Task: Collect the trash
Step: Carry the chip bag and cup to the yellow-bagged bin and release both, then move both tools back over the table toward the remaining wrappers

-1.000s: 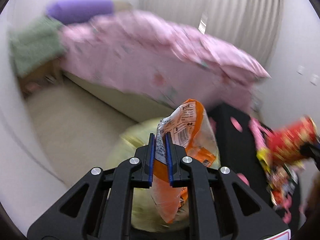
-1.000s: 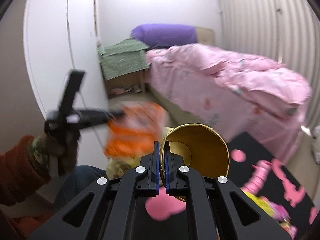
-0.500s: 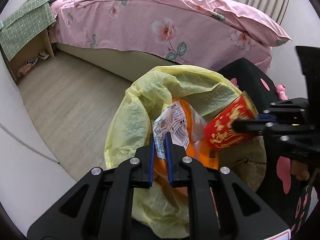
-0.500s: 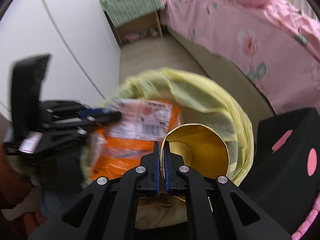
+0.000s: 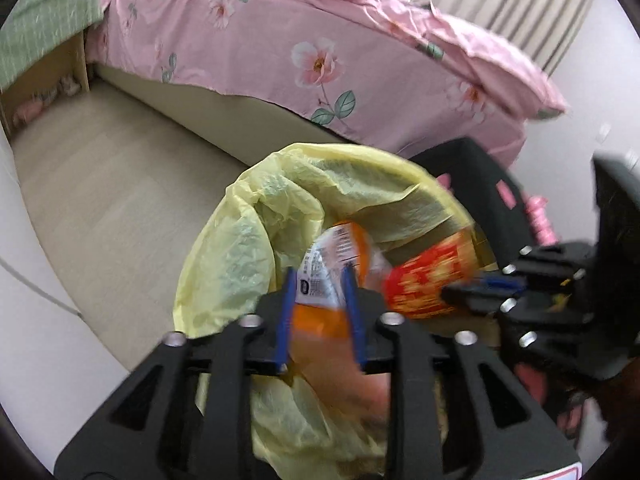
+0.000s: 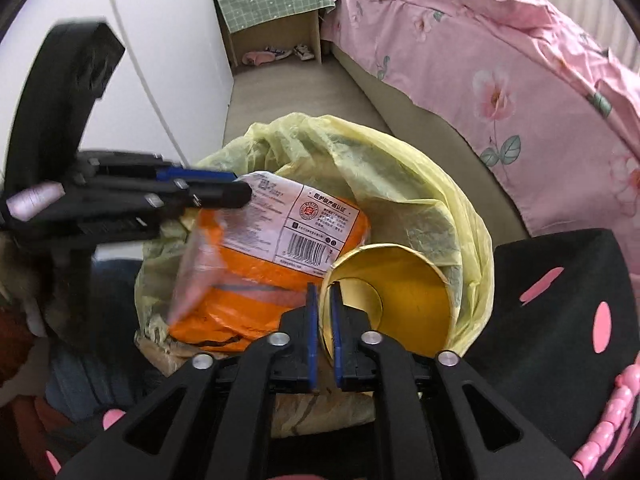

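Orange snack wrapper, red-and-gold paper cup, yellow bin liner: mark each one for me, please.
orange snack wrapper [image 6: 280,268], right wrist view, on its orange panel below the white label.
red-and-gold paper cup [image 5: 428,280], left wrist view, on its red printed side.
yellow bin liner [image 6: 400,184], right wrist view, on the far inner wall.

Thin crinkled yellow plastic bin bag [image 6: 420,184], glossy orange plastic wrapper [image 6: 280,256], shiny gold-lined paper cup [image 6: 404,296], soft pink cotton bedspread [image 5: 280,40]

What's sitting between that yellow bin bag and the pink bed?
Only bare beige floor lies between the yellow bag and the pink bed; the right wrist view shows it most clearly.
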